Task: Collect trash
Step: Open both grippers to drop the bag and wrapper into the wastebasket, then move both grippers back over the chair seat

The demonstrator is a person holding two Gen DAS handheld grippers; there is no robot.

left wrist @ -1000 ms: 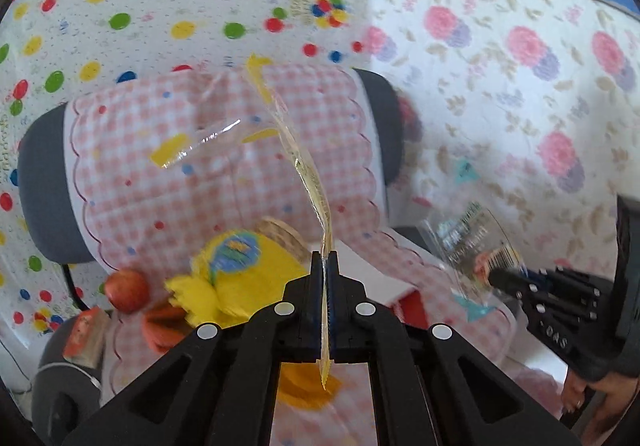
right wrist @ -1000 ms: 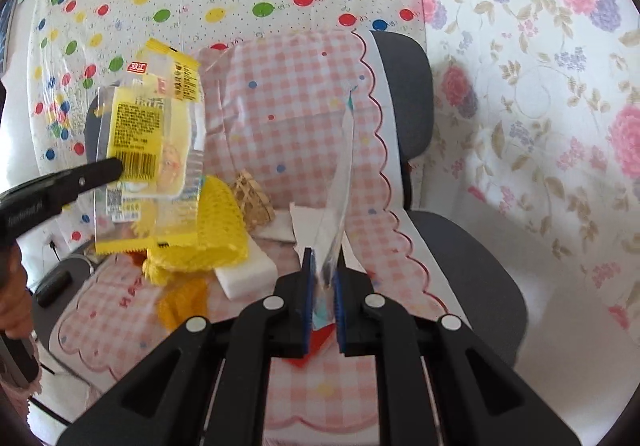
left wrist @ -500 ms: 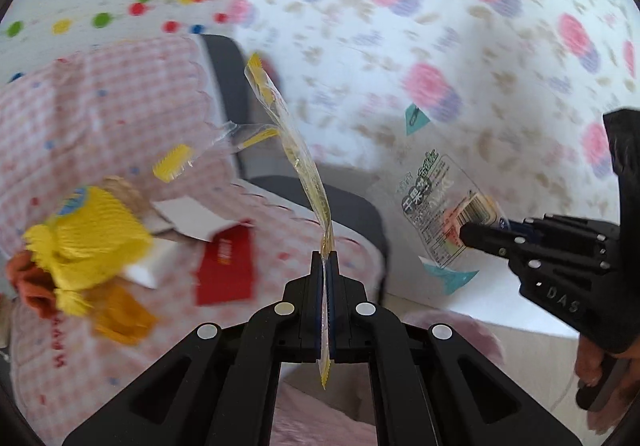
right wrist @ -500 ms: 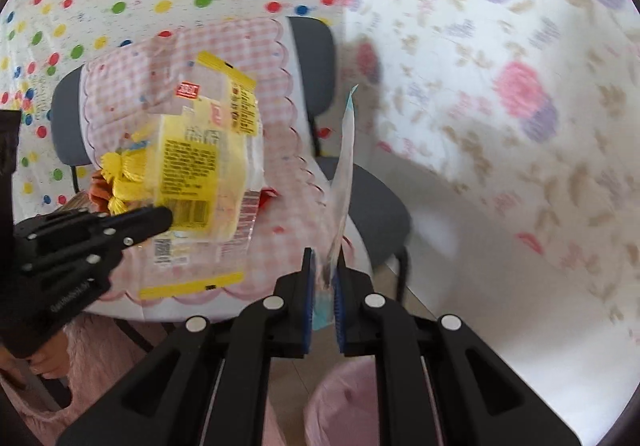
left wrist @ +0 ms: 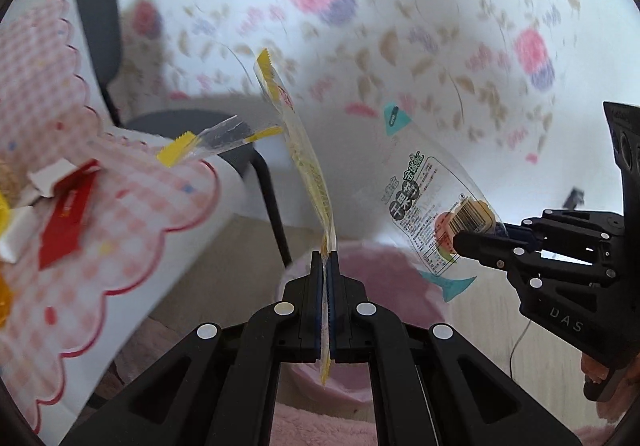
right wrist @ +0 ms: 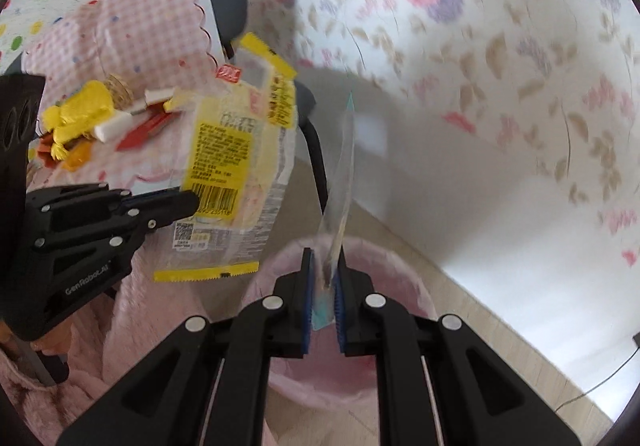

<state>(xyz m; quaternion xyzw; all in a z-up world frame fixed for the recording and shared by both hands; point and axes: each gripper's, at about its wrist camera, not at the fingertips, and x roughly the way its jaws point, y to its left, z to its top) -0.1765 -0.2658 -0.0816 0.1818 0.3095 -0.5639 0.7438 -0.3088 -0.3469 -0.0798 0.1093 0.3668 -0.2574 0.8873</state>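
Two grippers, left point(left wrist: 326, 266) and right point(right wrist: 323, 278), fingers each clamped on a wrapper, yellow point(left wrist: 296, 141) and clear point(right wrist: 342, 173), above pink bin point(right wrist: 384, 278)

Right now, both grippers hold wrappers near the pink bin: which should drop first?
Probably right. The right gripper, shut on its clear wrapper, sits over the pink bin's opening. The left gripper with the yellow wrapper looks nearer the rim.

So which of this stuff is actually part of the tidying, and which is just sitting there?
Part of the job:
- yellow wrapper, pinched in the left claw
- clear wrapper, pinched in the right claw
- pink bin under both claws
- scraps left on the checked tablecloth: red card, yellow net

Just lying about:
- grey chair
- floral backdrop
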